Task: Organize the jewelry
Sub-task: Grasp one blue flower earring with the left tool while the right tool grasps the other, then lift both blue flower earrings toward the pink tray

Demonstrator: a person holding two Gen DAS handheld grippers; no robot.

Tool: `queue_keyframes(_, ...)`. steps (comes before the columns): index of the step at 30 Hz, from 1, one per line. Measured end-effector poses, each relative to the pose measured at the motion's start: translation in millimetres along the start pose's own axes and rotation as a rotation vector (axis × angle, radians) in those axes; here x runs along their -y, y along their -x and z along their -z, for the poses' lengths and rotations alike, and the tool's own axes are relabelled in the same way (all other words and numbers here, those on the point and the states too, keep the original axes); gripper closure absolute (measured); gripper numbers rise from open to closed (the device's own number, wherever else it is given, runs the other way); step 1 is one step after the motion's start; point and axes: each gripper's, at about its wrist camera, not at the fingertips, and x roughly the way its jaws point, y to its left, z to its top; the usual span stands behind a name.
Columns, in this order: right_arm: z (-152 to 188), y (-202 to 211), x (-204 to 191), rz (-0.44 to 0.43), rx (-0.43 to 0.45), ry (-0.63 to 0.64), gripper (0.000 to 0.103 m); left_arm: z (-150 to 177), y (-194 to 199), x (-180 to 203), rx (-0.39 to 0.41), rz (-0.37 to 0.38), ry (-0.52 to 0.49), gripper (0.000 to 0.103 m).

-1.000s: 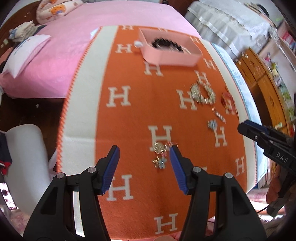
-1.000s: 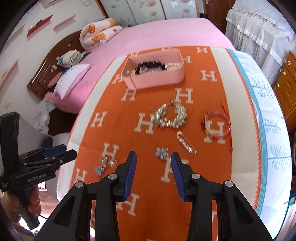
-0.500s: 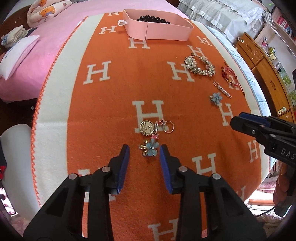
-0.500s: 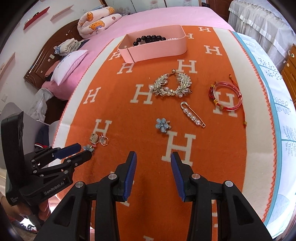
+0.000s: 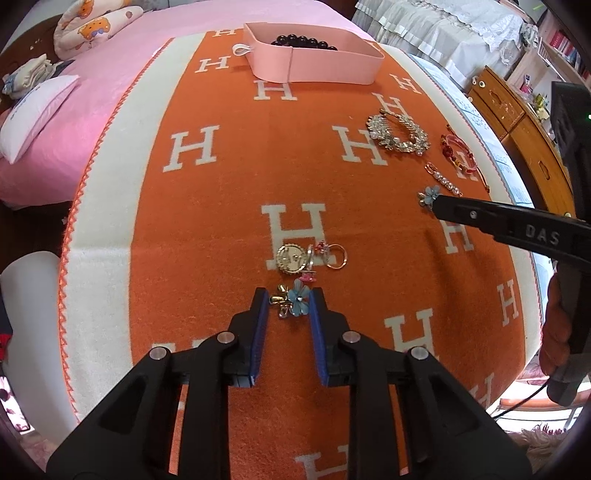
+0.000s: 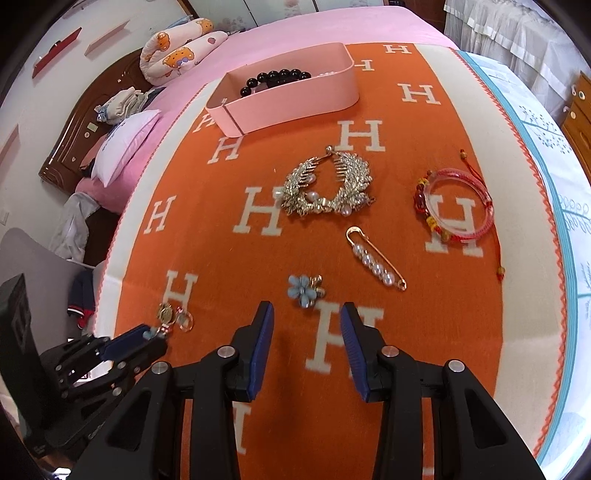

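My left gripper (image 5: 287,301) straddles a blue flower brooch (image 5: 298,300) on the orange blanket (image 5: 221,221); its jaws are close beside the brooch, the right pad touching it. A gold medallion (image 5: 291,258) and rings (image 5: 334,254) lie just beyond. My right gripper (image 6: 306,314) is open and empty, just short of a second blue flower brooch (image 6: 306,290). A pearl pin (image 6: 376,264), a gold leaf hair comb (image 6: 328,188) and a red bracelet (image 6: 456,205) lie farther on. A pink box (image 6: 288,99) at the far end holds a black bead bracelet (image 6: 275,78).
The blanket covers a table whose edges fall away left and right. A pink bed (image 6: 295,29) with pillows lies beyond. A wooden dresser (image 5: 517,122) stands at the right. The left gripper also shows in the right wrist view (image 6: 147,338).
My left gripper has moved forward and down, and its jaws have narrowed around the blue flower brooch. My right gripper has moved forward toward the second flower brooch, still open.
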Motion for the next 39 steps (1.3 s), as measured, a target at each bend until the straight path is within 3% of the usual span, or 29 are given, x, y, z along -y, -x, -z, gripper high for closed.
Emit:
queue_keyframes(8,-4,-16,-17,0.056,0.019,0.064,0.074,2,9,-14,0.011,0.004,0.054,0.084)
queue_keyframes(11,-3,-20,-28,0.116,0.044,0.124,0.082,2,13,-19,0.015,0.007,0.074,0.084)
queue_keyframes(15,-2,-23,-37,0.157,0.065,0.177,0.084,1,17,-21,0.026,0.007,0.087,0.084)
queue_keyframes(24,4,-3,-25,0.083,0.071,0.113,0.084,-8,34,-20,0.054,0.007,0.082,0.084)
queue_keyframes(33,-23,70,-30,0.013,0.156,0.082,0.084,-67,83,-11,0.109,0.01,0.077,0.084)
queue_keyframes(39,-78,132,-52,-0.017,0.23,0.115,0.084,-137,128,-5,0.188,0.012,0.031,0.084)
